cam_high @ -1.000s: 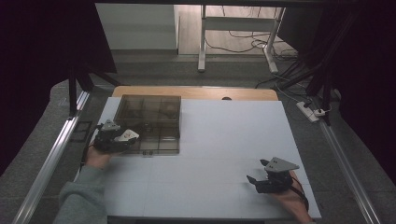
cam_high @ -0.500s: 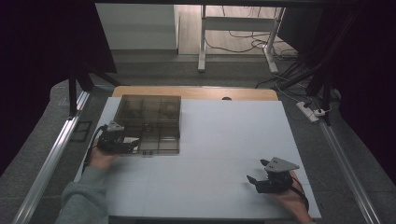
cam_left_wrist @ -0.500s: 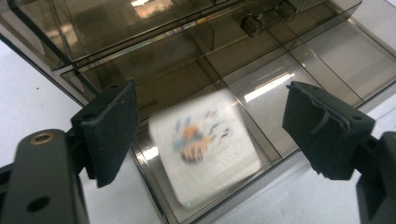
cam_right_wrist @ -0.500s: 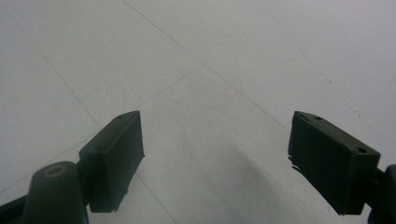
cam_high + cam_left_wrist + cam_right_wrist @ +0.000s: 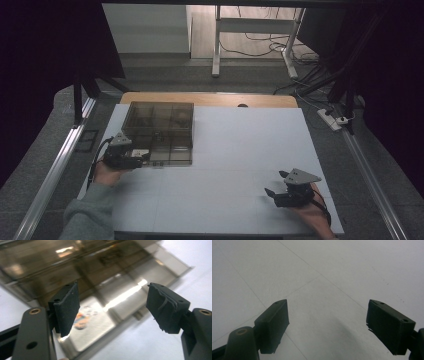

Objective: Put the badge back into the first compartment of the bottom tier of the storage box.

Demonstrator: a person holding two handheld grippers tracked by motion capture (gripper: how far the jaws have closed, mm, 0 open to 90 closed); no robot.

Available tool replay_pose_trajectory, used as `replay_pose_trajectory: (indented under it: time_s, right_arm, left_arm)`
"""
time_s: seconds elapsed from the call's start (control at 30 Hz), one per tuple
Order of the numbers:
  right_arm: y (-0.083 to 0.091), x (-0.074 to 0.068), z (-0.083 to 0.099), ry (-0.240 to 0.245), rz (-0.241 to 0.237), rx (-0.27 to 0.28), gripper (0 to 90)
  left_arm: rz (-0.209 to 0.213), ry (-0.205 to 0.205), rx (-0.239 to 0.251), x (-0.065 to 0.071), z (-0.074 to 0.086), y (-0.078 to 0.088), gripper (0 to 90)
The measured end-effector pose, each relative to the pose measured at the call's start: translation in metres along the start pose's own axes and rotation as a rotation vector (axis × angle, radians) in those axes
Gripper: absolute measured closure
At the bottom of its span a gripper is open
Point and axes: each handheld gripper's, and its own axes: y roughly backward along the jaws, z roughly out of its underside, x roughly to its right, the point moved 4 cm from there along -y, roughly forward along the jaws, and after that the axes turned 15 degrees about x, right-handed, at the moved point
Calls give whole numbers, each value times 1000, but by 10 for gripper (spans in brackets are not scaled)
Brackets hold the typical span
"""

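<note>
Both tongs stand released: your left gripper (image 5: 134,161), jaws just closing partway on nothing, hovers at the near-left corner of the smoky plastic box (image 5: 159,131). Your right gripper (image 5: 280,187) idles well apart on the white table (image 5: 240,150). Box lid looks shut; handling remains.

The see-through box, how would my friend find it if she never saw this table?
Start at the big white table and go to its far left corner. The box lies flat there, right in front of the left gripper. It is smoky brown, see-through and split into little compartments; everything else nearby is black or white.
</note>
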Motion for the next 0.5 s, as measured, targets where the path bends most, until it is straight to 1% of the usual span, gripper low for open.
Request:
replay_pose_trajectory:
  time_s: [0.13, 0.3, 0.37, 0.43, 0.5]
  right_arm:
    - [1, 0, 0, 1, -1, 1, 184]
    - [0, -1, 0, 2, -4, -2, 185]
    - [0, -1, 0, 4, -7, -5, 185]
    - [0, -1, 1, 7, -7, -8, 185]
    - [0, -1, 1, 8, -6, -8, 185]
  left_arm:
    - [41, -8, 21, 13, 3, 5, 270]
    - [76, -9, 42, 31, 8, 11, 271]
    - [94, -8, 45, 38, 11, 12, 272]
    - [106, -21, 40, 44, 13, 13, 271]
    - [120, -23, 42, 50, 14, 13, 271]
